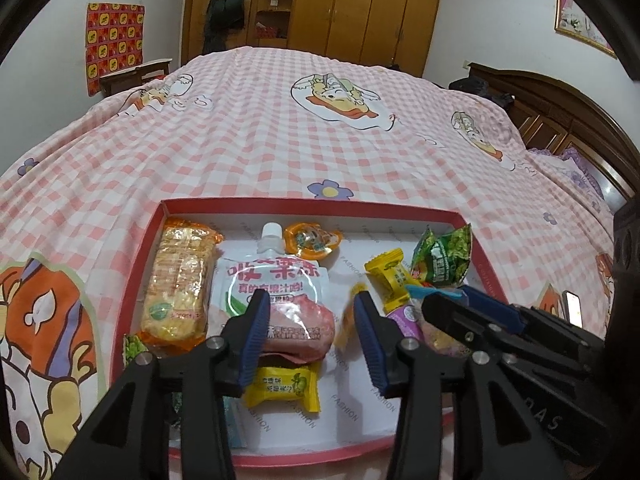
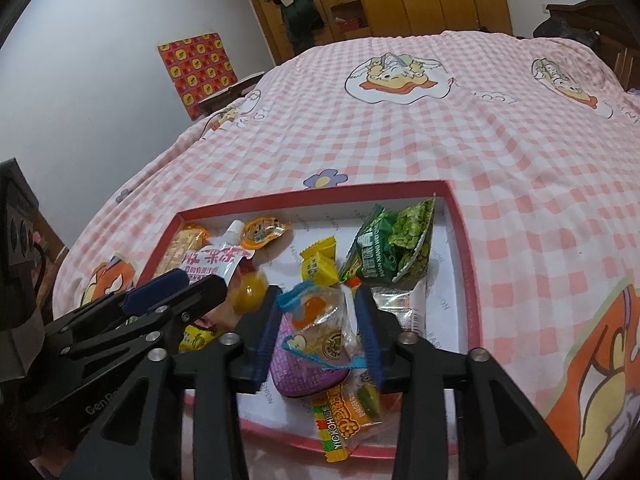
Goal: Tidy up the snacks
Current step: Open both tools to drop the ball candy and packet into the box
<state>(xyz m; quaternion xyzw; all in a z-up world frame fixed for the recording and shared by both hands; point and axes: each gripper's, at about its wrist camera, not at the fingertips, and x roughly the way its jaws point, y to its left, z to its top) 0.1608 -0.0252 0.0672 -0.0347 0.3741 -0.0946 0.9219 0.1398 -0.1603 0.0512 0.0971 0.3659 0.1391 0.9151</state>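
**Snack box on bed: contents and claws**

Bed [image 1: 320, 128]: pink-and-white checked cover with cartoon prints; carries everything below.

Box [image 1: 304, 206]: shallow, red-rimmed, white inside, lying on the bed's near part. All snacks sit inside it.

Left claw [image 1: 308, 312]: spread, holding nothing, hovering over the box's middle above the drink pouch.

Right claw [image 2: 318, 316]: fingers set either side of a clear cake packet [image 2: 320, 320] at the box's right half; whether they press it cannot be told.

Drink pouch [image 1: 276, 280]: white with a screw cap, centre-left in the box.

Cracker pack [image 1: 180, 284]: orange-ended, along the box's left wall.

Green pea bag [image 2: 396, 240]: in the box's far right corner.

Purple packet [image 2: 304, 368]: under the cake packet.

Yellow sweet [image 1: 284, 388]: near the box's front edge.

Jelly cup [image 1: 314, 238]: orange, by the box's far wall beside the pouch cap.
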